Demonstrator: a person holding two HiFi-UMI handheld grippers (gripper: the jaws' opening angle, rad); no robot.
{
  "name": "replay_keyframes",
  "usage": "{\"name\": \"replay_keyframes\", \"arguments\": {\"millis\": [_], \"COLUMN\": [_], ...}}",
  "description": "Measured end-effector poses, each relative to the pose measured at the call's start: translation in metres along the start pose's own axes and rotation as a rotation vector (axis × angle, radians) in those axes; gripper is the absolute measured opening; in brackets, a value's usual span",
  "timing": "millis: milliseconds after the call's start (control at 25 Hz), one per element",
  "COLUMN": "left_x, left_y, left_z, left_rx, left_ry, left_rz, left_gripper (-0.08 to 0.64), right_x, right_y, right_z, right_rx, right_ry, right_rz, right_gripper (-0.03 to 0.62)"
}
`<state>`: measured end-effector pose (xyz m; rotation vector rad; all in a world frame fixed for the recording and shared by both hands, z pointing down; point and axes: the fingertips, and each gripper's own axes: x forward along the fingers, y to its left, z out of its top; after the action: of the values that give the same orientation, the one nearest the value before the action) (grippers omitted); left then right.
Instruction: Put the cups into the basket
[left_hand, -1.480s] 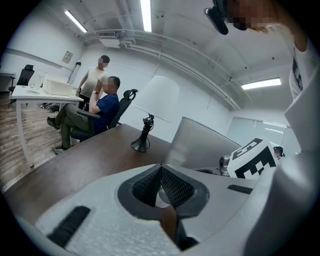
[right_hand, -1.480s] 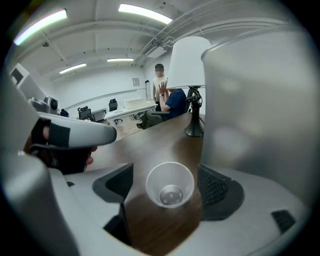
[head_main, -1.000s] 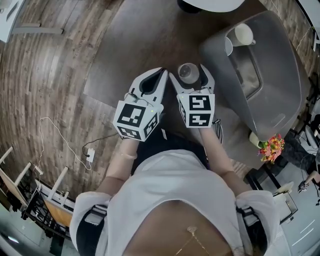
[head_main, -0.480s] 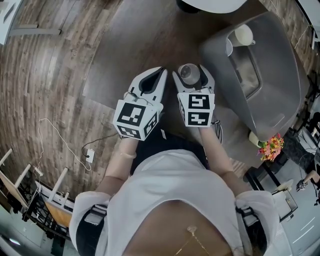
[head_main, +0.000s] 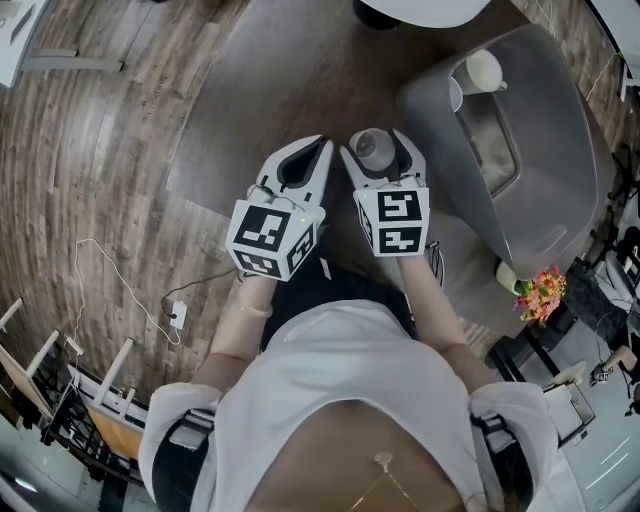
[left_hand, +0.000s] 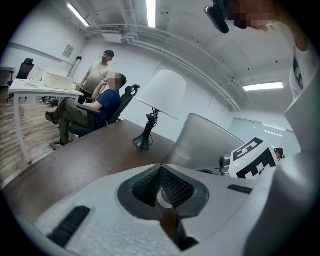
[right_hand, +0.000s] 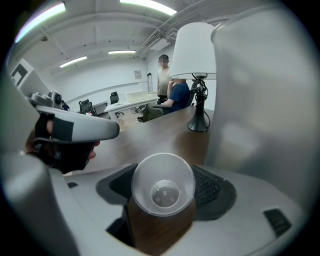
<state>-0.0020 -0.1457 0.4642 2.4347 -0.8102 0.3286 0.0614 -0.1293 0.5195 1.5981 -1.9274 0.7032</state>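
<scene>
**A:** Where's the cup?

**B:** The cup (right_hand: 162, 191) sits between the jaws of my right gripper (head_main: 378, 143), with its mouth turned back toward the gripper's camera. I can't tell whether it rests on the counter (head_main: 270, 80) or hangs just above it. The jaws have just been closing, and the pads now look pressed on it from both sides, so I'd call it gripped.

**A:** What worries you?

**B:** It's thin clear plastic. If I squeeze harder I think it buckles or squirts out. If I ease off it drops and rolls.

**A:** And the route?

**B:** The basket (head_main: 555, 120) is close on the right, and its wall stands high beside the gripper. If I carry too low, the cup could catch that wall and be knocked loose. A white cup (head_main: 485, 70) stands at the basket's far end, and a careless drop might topple it.

**A:** The other hand?

**B:** My left gripper (head_main: 327, 141) is closed, tips together, holding nothing I can make out. It is just beside the right one, so a swing leftward would bump it. The lamp (right_hand: 196, 50) is well apart.
</scene>
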Motion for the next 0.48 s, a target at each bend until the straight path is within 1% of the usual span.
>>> {"name": "replay_keyframes", "arguments": {"millis": [480], "left_x": [-0.015], "left_y": [-0.015], "left_z": [0.002], "left_rx": [0.025], "left_ry": [-0.020], "left_rz": [0.004], "left_gripper": [0.011], "right_x": [-0.024], "right_y": [0.011], "right_z": [0.003], "right_rx": [-0.032], "right_ry": [-0.041], "right_rz": [0.029], "right_gripper": [0.334]}}
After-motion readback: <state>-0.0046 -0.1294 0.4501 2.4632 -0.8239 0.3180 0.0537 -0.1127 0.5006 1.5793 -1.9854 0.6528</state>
